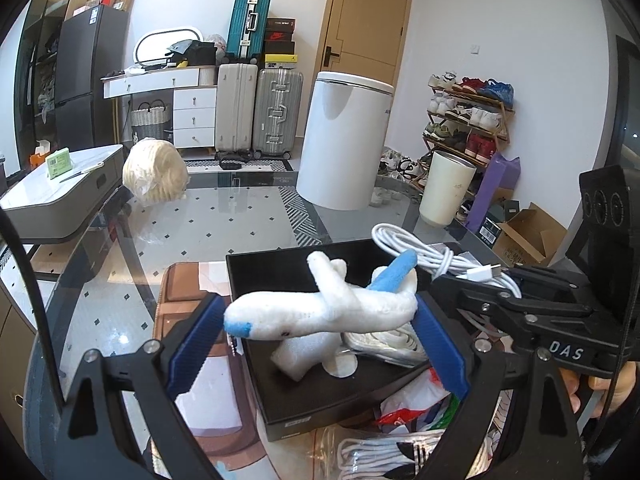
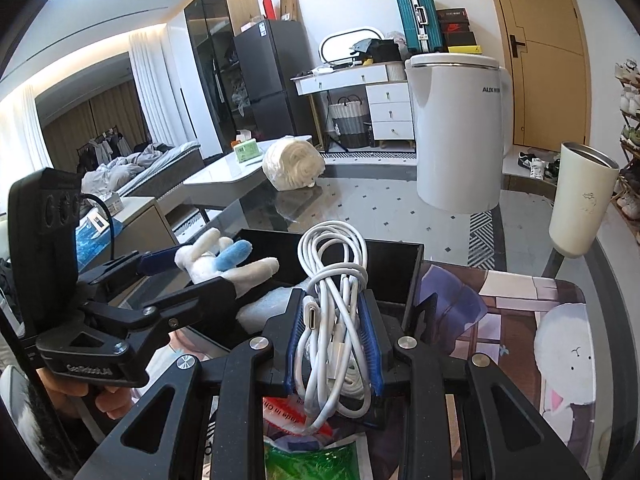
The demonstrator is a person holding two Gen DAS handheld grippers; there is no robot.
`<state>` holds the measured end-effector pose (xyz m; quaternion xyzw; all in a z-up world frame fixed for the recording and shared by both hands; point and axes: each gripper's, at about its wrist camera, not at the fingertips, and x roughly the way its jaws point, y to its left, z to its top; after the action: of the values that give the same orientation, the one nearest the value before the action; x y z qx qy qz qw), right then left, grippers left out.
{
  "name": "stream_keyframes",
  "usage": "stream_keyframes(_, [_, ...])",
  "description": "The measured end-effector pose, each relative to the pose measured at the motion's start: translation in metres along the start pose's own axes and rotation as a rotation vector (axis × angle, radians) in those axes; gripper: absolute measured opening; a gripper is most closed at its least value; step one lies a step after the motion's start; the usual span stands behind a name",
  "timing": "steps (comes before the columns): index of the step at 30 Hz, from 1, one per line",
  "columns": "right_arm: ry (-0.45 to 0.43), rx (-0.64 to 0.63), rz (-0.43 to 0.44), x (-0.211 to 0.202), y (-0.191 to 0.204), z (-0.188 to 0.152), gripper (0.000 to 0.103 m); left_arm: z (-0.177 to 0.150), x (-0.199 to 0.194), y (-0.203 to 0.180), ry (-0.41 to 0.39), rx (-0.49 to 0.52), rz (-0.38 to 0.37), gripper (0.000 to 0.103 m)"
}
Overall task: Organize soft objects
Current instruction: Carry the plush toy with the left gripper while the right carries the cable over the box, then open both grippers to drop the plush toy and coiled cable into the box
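A white plush airplane [image 1: 320, 308] with a blue nose and a blue wing hangs over an open black box [image 1: 276, 268]. My left gripper [image 1: 318, 302] is shut on it lengthwise, one blue pad at the nose and the other at the tail. The right wrist view shows the same plane [image 2: 224, 260] in the left gripper [image 2: 200, 272]. My right gripper [image 2: 330, 296] is shut on a coiled white charging cable [image 2: 332, 264], above the box's [image 2: 404, 276] near edge. In the left wrist view the cable [image 1: 424, 252] sticks out of the right gripper [image 1: 452, 276]. White foam [image 1: 300, 356] lies in the box.
On the glass table stand a white tumbler [image 1: 448, 188], a white AUX appliance [image 2: 456, 132] and a plastic-wrapped fluffy bundle [image 1: 156, 176]. A cartoon mat [image 2: 540, 320] lies under the box. Plastic bags [image 1: 408, 408] and packed socks [image 1: 380, 456] sit nearest me.
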<state>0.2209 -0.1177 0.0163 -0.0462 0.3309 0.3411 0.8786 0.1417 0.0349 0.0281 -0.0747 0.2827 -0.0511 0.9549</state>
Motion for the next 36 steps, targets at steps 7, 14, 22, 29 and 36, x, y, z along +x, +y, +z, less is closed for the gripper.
stream_keyframes(7, [0.047, -0.043, -0.031, 0.015, 0.002, 0.002, 0.026, 0.001, 0.004, 0.000, 0.004, -0.002, -0.009, 0.093])
stream_keyframes(14, [0.080, -0.079, -0.046, 0.025, 0.004, 0.005, 0.026, -0.002, 0.010, -0.001, 0.015, 0.008, -0.004, 0.093])
stream_keyframes(22, [0.138, -0.152, -0.070, 0.036, 0.013, 0.010, 0.026, 0.001, 0.010, -0.002, 0.017, 0.011, -0.004, 0.093])
stream_keyframes(29, [0.102, -0.160, -0.098, 0.021, 0.010, 0.009, 0.029, 0.000, 0.010, -0.004, 0.017, 0.023, -0.001, 0.093])
stream_keyframes(36, [0.055, -0.143, -0.106, -0.002, 0.005, 0.006, 0.043, 0.000, 0.009, -0.010, 0.009, 0.053, 0.000, 0.093])
